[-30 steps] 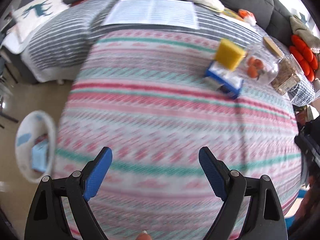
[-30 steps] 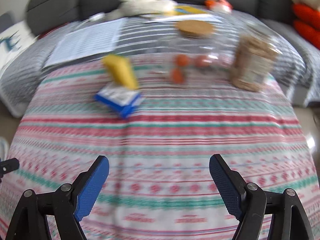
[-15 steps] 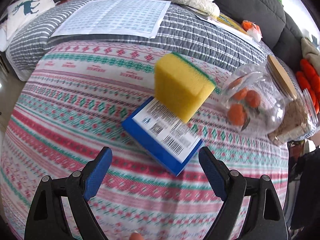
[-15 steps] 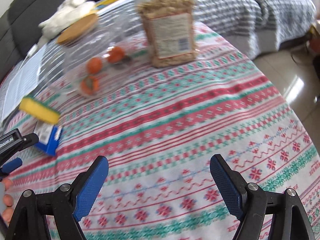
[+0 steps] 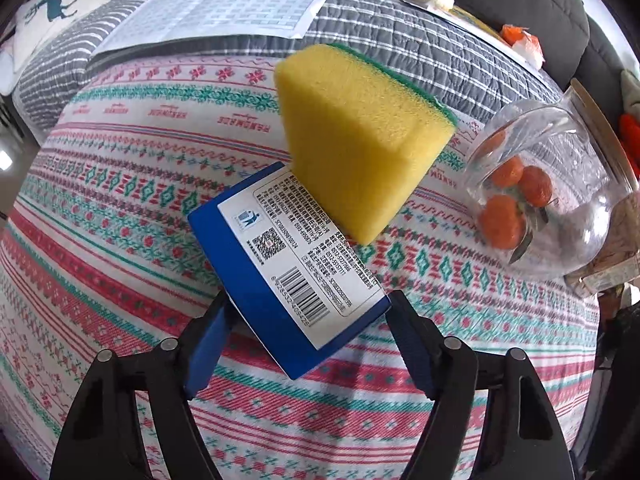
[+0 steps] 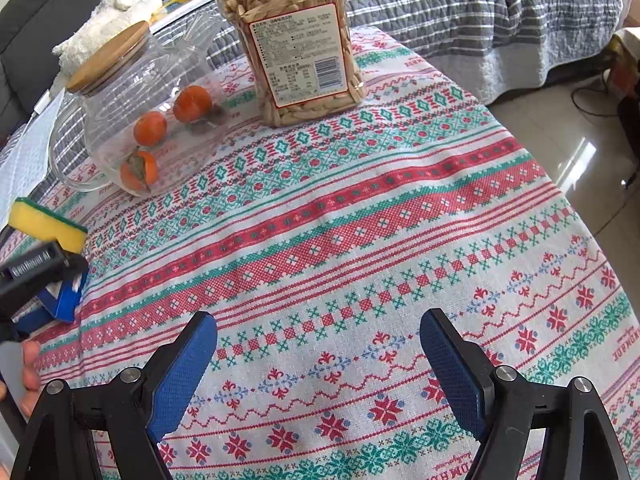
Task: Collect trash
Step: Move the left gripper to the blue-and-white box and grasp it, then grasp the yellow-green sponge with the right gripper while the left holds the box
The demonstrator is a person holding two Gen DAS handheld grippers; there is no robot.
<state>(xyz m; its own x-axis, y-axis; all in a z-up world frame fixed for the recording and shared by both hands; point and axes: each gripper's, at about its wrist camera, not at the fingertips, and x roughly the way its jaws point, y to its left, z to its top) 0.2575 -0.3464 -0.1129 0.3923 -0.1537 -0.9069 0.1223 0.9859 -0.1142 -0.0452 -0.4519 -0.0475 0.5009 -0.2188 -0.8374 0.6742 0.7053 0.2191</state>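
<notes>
My left gripper (image 5: 308,320) has just been closing its jaws around the near end of the blue box (image 5: 288,268), which lies on the patterned tablecloth (image 5: 120,240) with a yellow sponge (image 5: 356,136) leaning on its far end; I cannot tell if the pads press it yet; my right gripper (image 6: 320,372) hangs spread and empty over bare cloth.

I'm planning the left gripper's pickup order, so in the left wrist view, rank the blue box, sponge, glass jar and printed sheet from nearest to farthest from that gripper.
1. Blue box: between the left gripper's jaws.
2. Sponge: leaning on the box's far end.
3. Glass jar: off to the right, with orange fruit inside.
4. Printed sheet: top left, on the grey striped cover.
</notes>
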